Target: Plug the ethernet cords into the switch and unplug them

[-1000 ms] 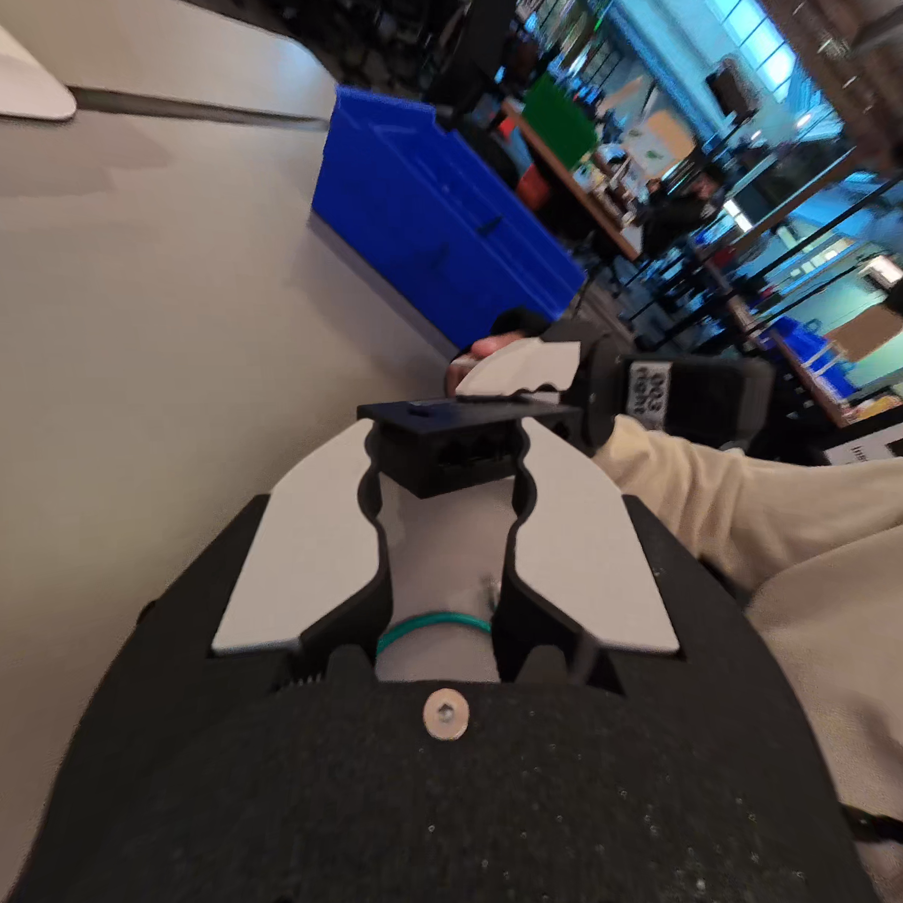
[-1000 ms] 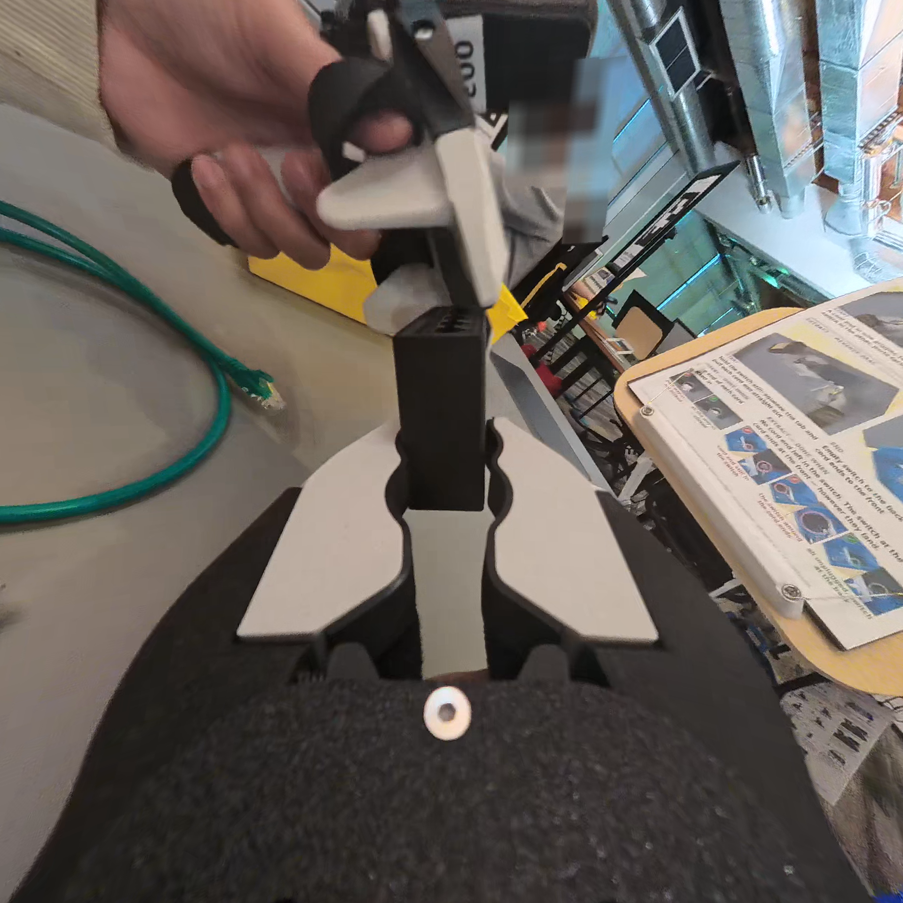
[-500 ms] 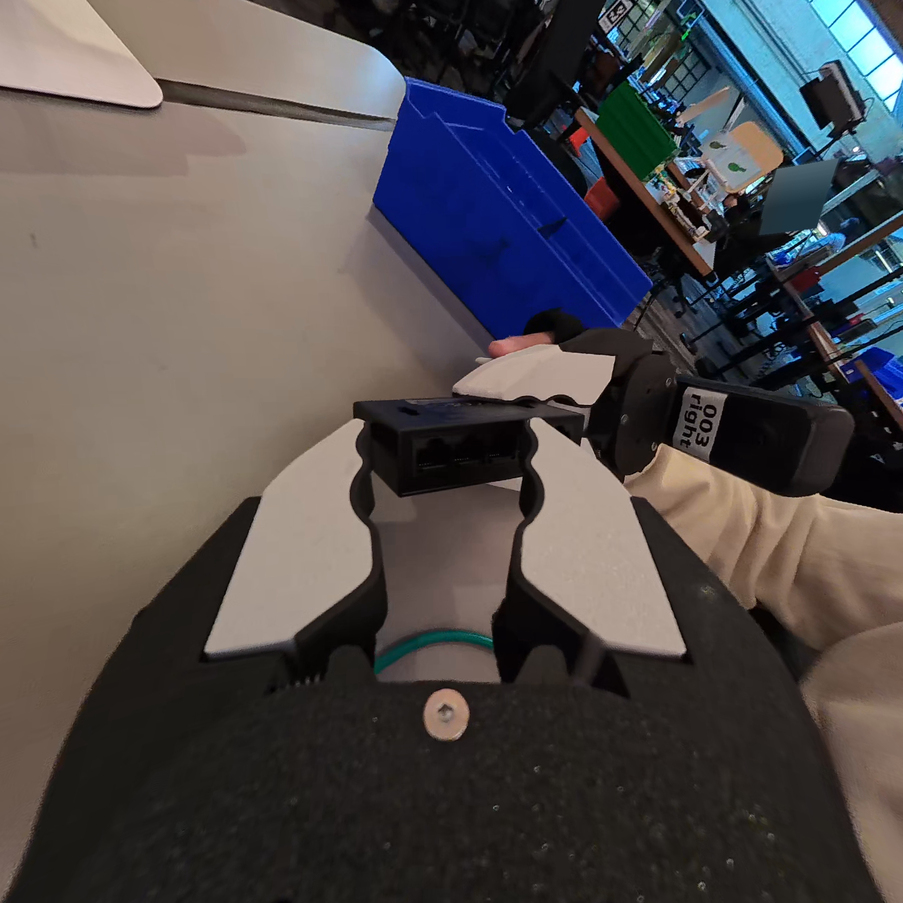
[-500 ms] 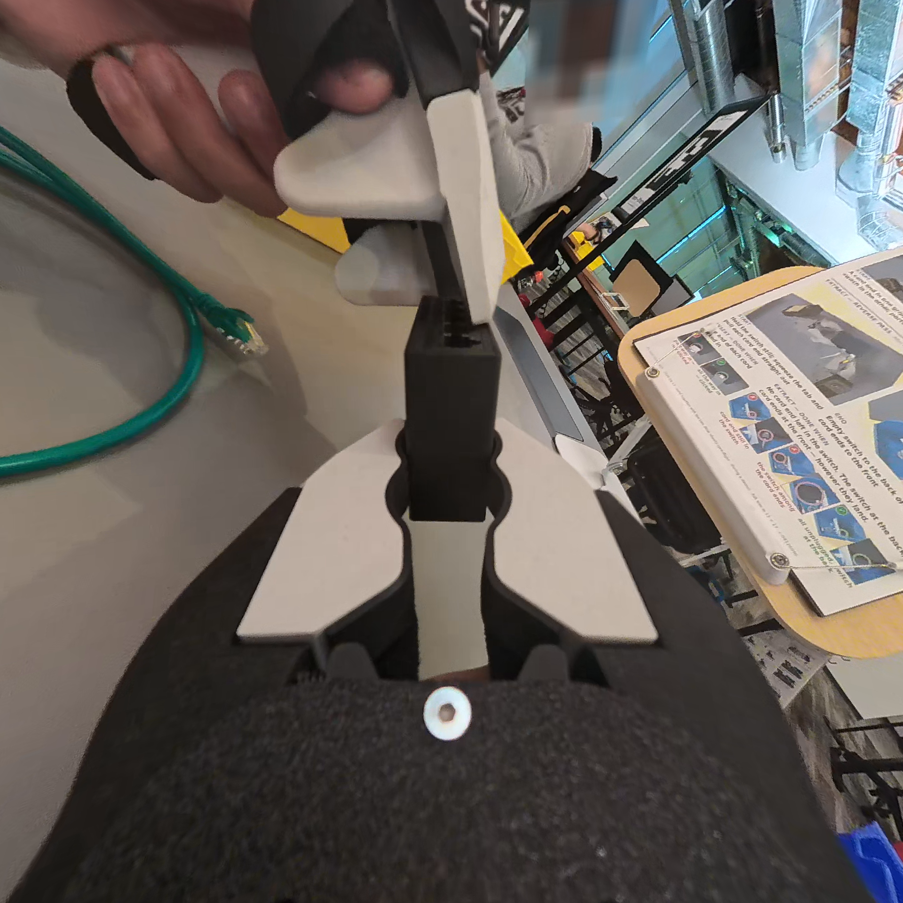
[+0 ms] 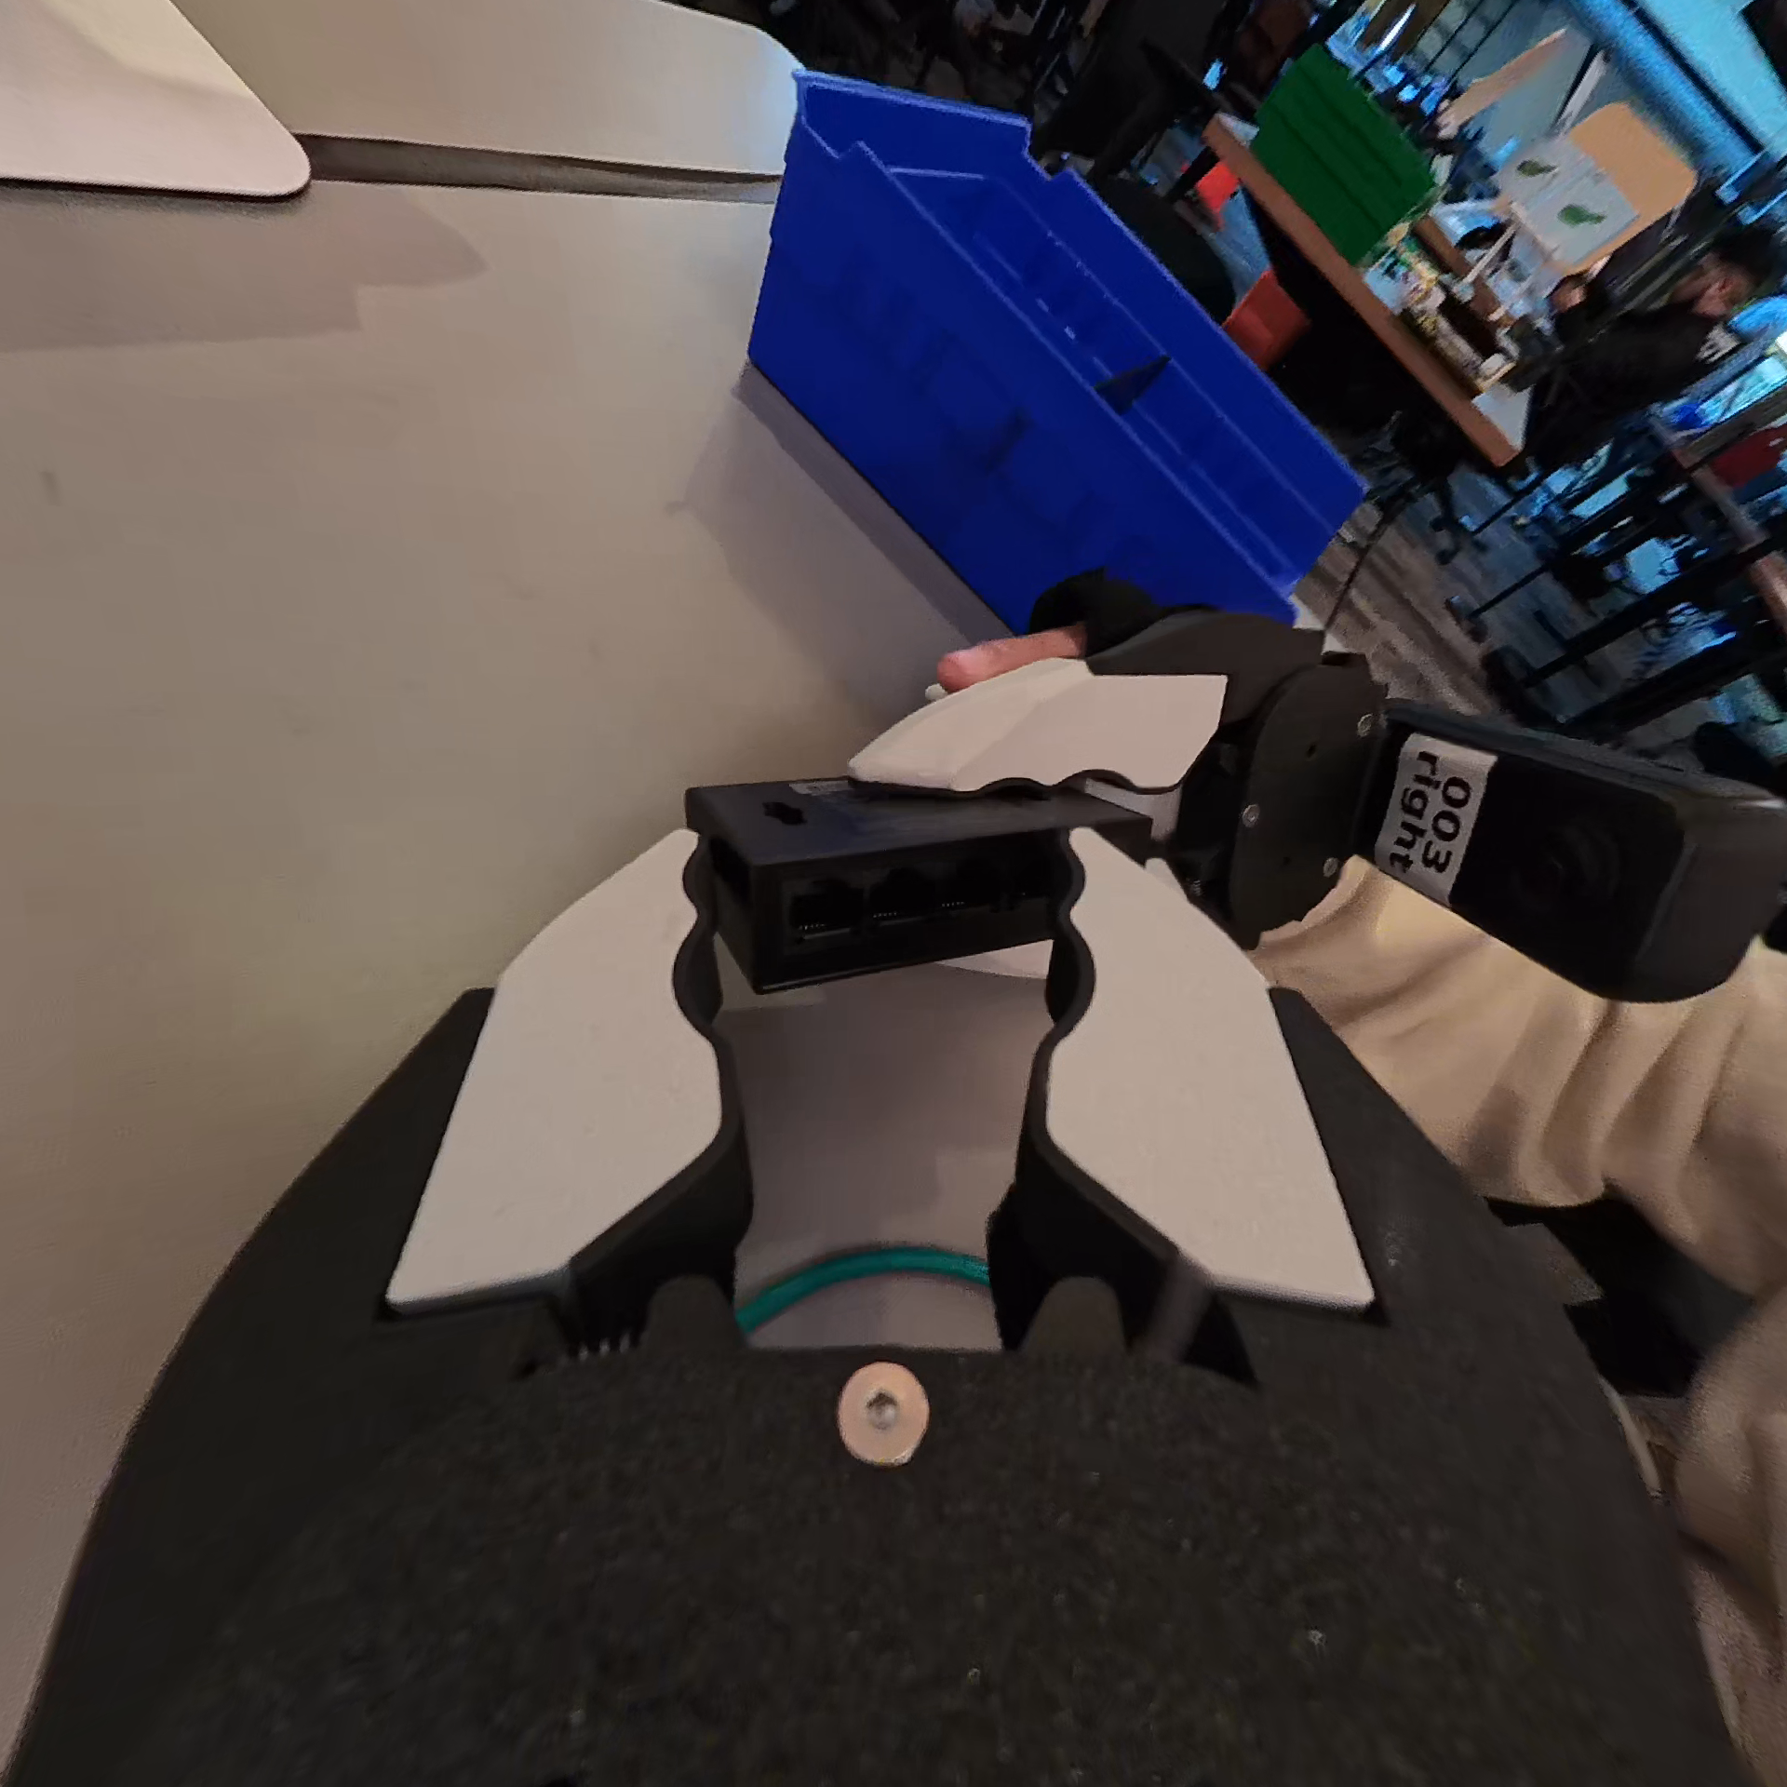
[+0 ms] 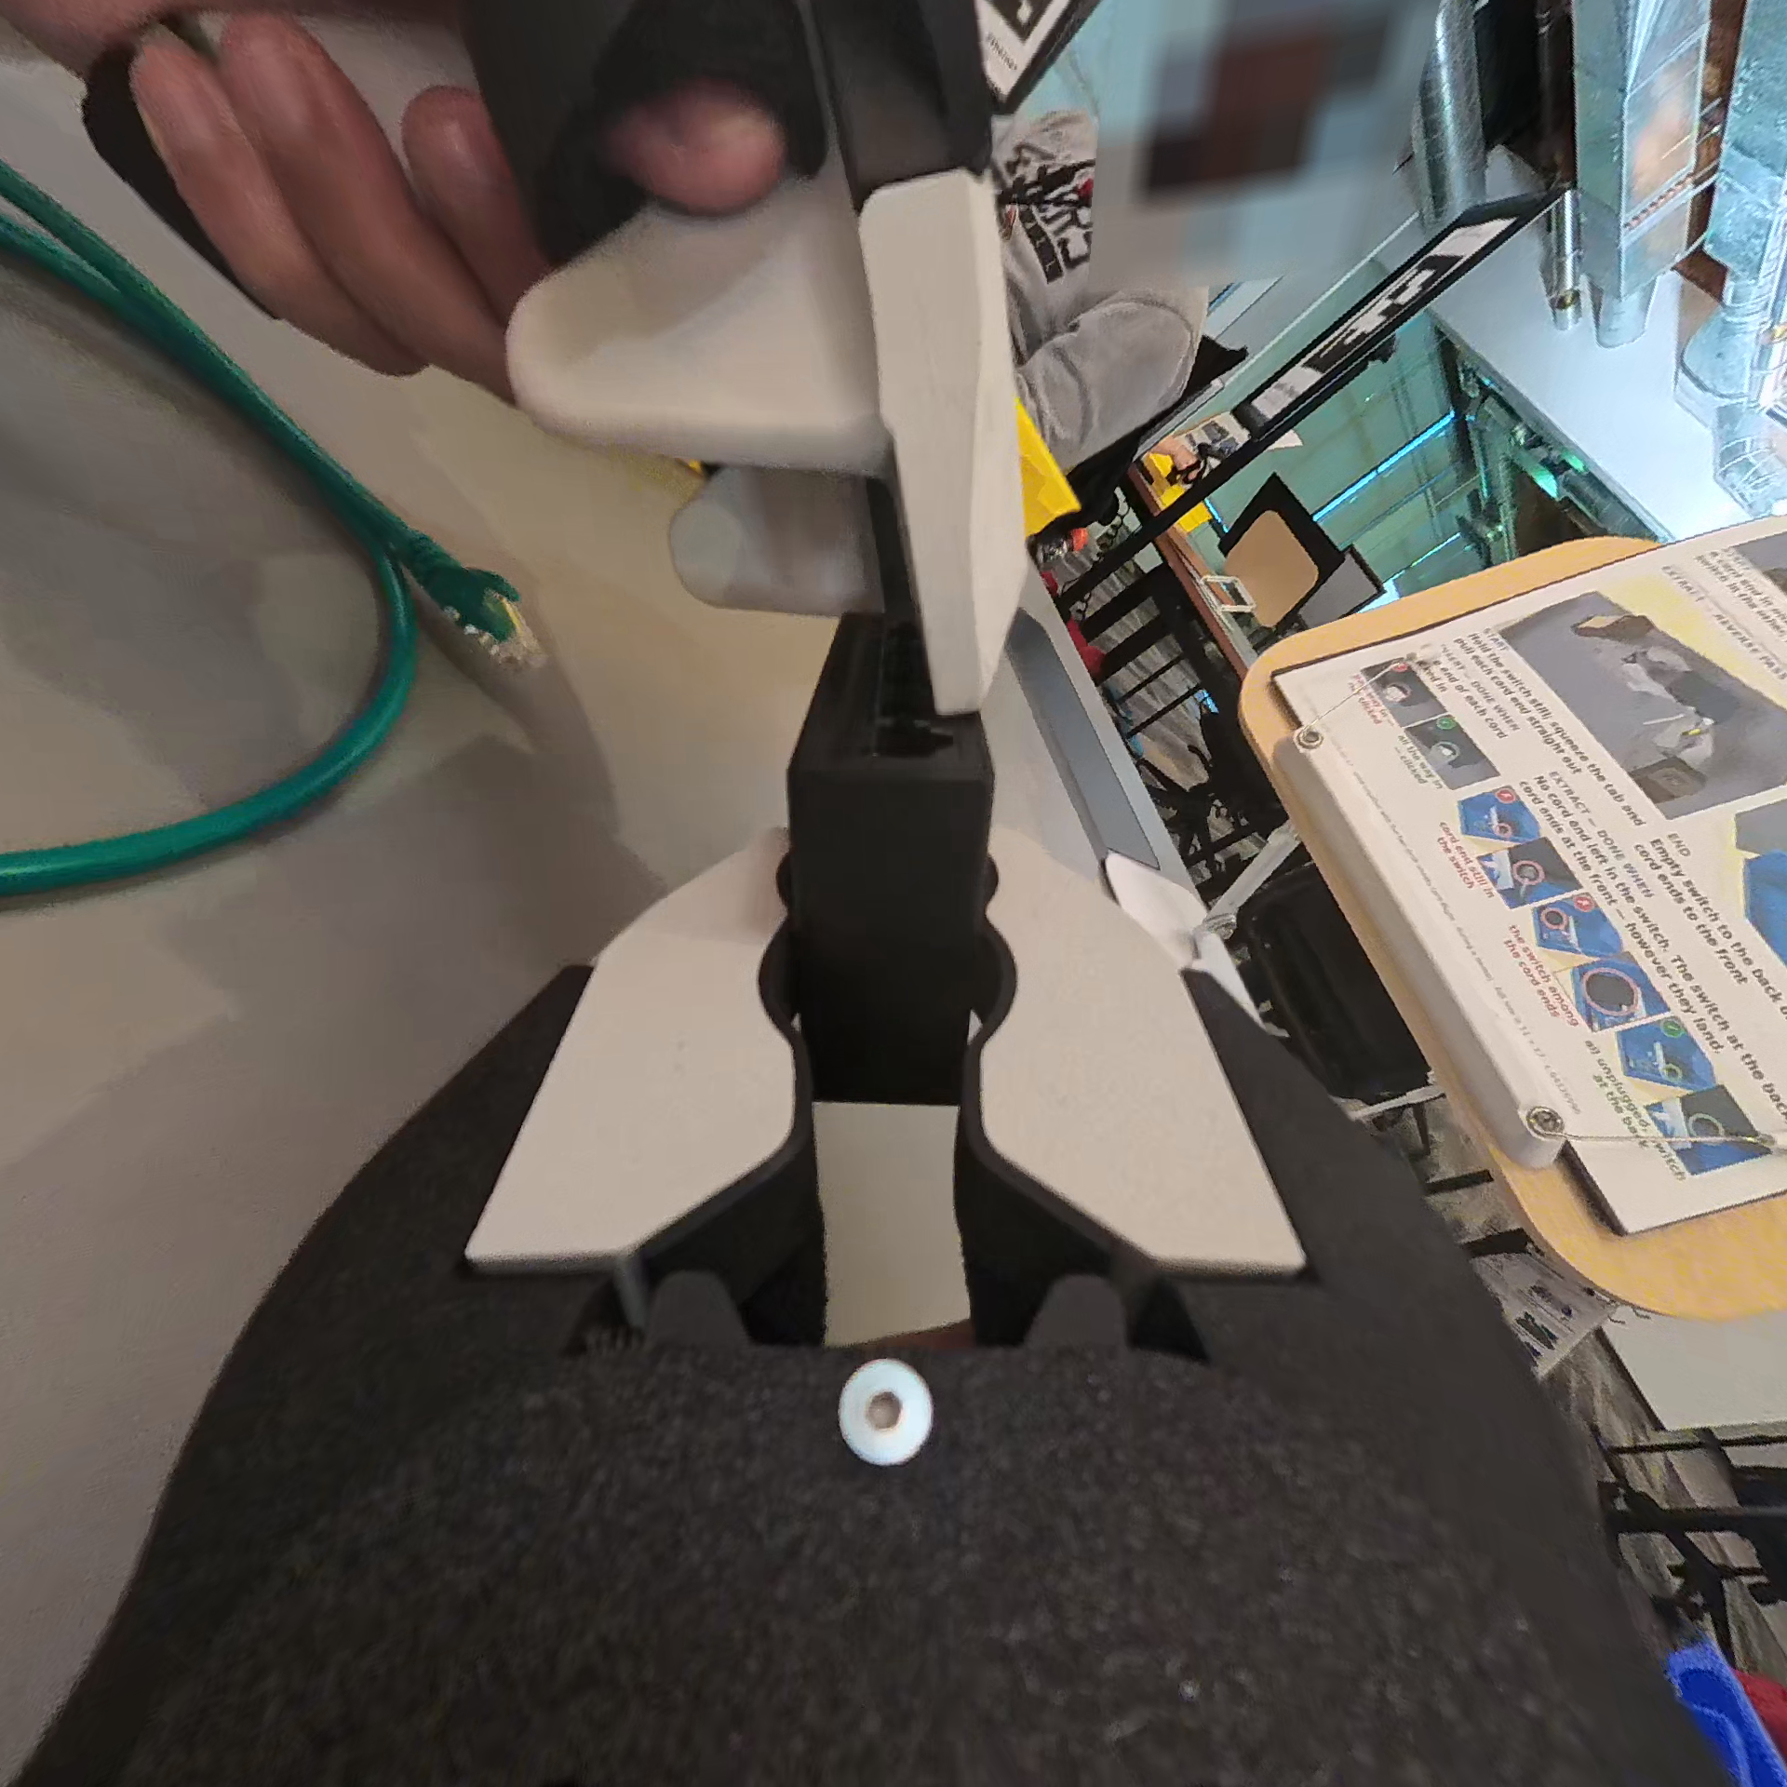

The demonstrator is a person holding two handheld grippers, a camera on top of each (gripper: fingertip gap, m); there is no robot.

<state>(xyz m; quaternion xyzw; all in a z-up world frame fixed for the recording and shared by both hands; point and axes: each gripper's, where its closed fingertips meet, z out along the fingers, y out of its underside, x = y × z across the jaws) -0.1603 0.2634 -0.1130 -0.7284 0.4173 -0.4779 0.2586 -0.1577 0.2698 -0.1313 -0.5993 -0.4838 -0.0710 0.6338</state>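
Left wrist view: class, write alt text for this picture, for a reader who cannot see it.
A black switch sits gripped between the left tongs, its empty ports facing the camera, while the right tongs clamp it from the right side. Behind stands a blue bin on a pale table.
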